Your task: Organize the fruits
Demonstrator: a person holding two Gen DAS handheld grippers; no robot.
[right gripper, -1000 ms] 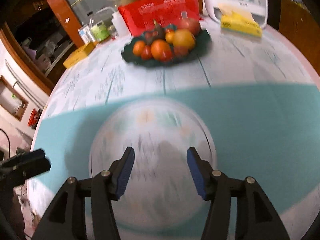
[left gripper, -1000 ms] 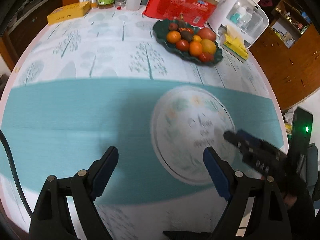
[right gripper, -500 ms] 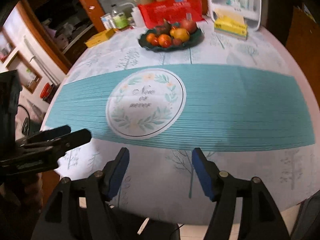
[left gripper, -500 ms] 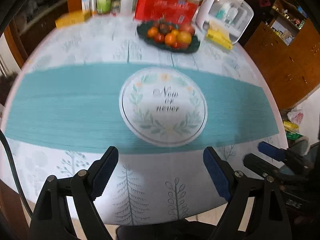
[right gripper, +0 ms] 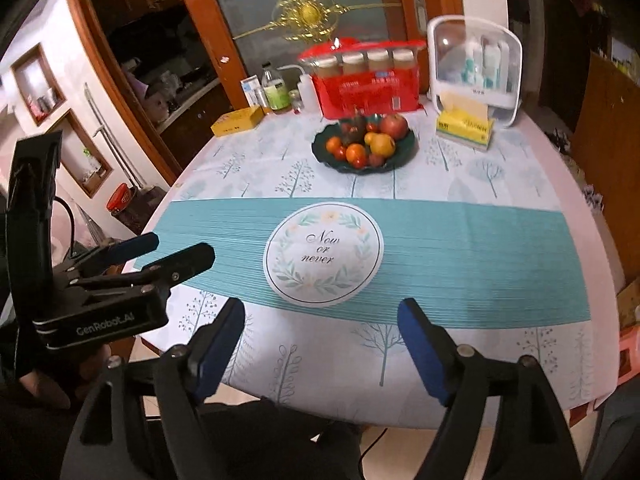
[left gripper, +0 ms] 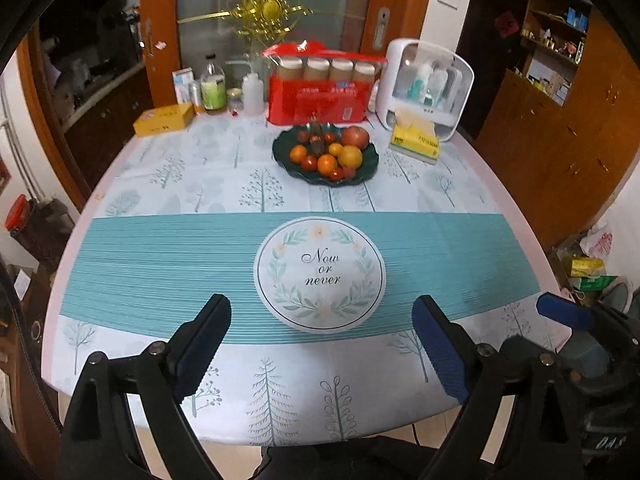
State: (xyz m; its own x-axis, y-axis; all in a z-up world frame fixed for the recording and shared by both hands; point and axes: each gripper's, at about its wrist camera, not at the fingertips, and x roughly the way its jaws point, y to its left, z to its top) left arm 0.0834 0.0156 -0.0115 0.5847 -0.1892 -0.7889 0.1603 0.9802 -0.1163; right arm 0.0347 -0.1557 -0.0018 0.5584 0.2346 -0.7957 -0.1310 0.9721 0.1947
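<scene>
A heap of fruit [left gripper: 328, 152] sits gathered in a dark green scalloped dish [left gripper: 370, 170] at the far side of a round table [left gripper: 120, 168], while 2 hand-held grippers hang back over the near edge. The left gripper [left gripper: 322, 344] has its blue-padded fingers spread wide with nothing between them; the right gripper [right gripper: 320, 344] is likewise spread wide and carries nothing. Both point across the cloth toward the dish, well apart from it, a stance that suits either a survey ahead of sorting or a pull-back once every piece is collected.

A red apple [right gripper: 394, 126], a yellow pear-like fruit [right gripper: 383, 145], several oranges and small red fruits crowd the dish; no loose piece shows elsewhere on the cloth. A printed disc reading "Now or never" [left gripper: 320, 272] lies flat in the teal band [left gripper: 160, 264] between grippers and dish. Beyond the dish stand a red pack of 4 jars [left gripper: 320, 92], a white lidded organiser [left gripper: 426, 80] and a yellow tissue pack [left gripper: 416, 142] to the right, with a yellow box [left gripper: 164, 119] and bottles to the left, all pushed to the far rim, likely to leave the middle free for work.
</scene>
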